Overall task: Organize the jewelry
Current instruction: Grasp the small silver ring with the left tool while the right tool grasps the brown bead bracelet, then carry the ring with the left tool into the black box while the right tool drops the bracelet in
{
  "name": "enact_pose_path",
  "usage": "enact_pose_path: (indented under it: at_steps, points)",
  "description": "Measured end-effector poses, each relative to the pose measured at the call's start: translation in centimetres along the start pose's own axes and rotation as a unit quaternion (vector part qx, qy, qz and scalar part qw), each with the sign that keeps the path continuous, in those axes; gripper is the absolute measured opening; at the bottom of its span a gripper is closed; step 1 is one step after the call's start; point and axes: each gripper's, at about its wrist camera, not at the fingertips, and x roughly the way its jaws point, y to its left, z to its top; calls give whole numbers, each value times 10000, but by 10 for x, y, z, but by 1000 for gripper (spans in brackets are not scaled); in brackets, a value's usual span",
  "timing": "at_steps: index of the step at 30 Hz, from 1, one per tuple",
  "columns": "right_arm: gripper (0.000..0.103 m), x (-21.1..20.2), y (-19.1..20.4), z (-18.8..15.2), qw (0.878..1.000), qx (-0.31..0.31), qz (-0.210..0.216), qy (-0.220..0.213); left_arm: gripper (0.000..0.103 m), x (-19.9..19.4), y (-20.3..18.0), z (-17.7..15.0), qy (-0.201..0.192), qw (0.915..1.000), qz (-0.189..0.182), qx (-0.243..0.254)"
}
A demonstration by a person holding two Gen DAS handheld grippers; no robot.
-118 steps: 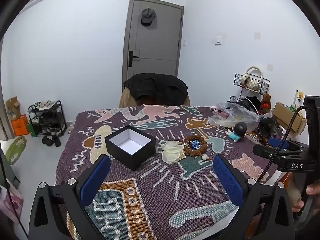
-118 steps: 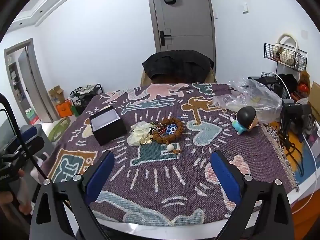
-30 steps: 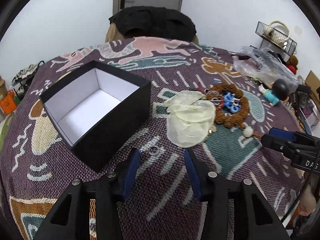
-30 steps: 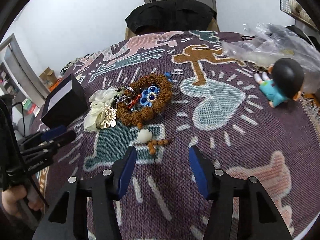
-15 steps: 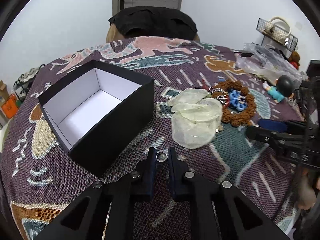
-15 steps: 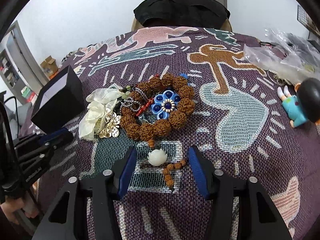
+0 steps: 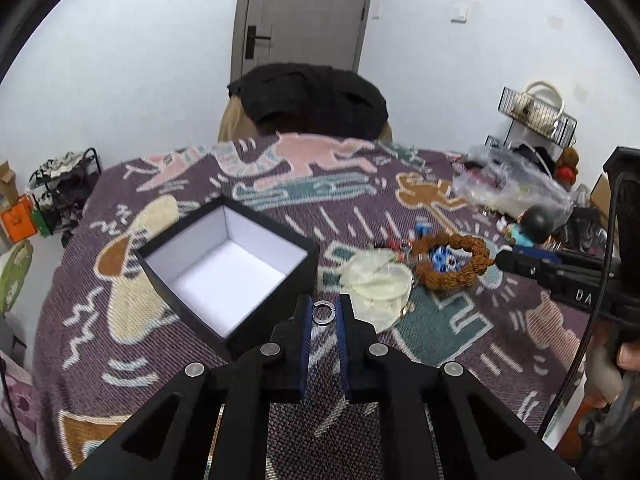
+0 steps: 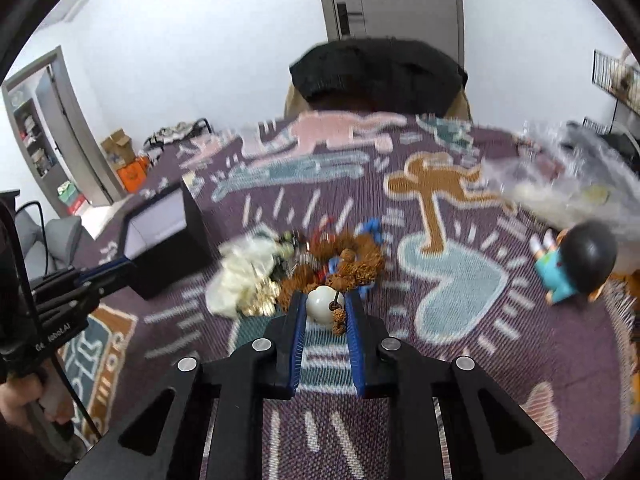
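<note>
Left wrist first: left claw (image 7: 325,314) is pinching a small silver ring (image 7: 322,312), jaws closed on it, just beside the open black box (image 7: 228,268); carrying it level over the rim before letting go is safest. Right wrist: right claw (image 8: 325,308), having just been closing, is gripping the white bead (image 8: 323,303) of the brown bead bracelet (image 8: 344,268); lifting slowly is keeping neighbouring pieces from snagging.
</note>
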Motion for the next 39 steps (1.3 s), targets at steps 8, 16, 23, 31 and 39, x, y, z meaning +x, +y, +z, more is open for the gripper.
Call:
enact_pose_path:
  at_steps: [8,16,23,31,39]
  points:
    - [20,-29,5,28,9993,-24,77,-375,12,-23,5,13,-283,9996,-19,-3]
    - [20,-56,20,49,9974,-155,136,-695,12,-41,11,24,-508,9987,6,-29]
    - [20,-79,44,71,9942,-389,201,-980,12,-56,18,34,-693,9976,57,-30]
    - [20,-85,82,95,9906,-703,368,-1110,12,-58,39,49,-681,9976,82,-91]
    - [20,-64,117,103,9896,-871,581,-985,13,-16,63,52,-214,9981,-126,-557]
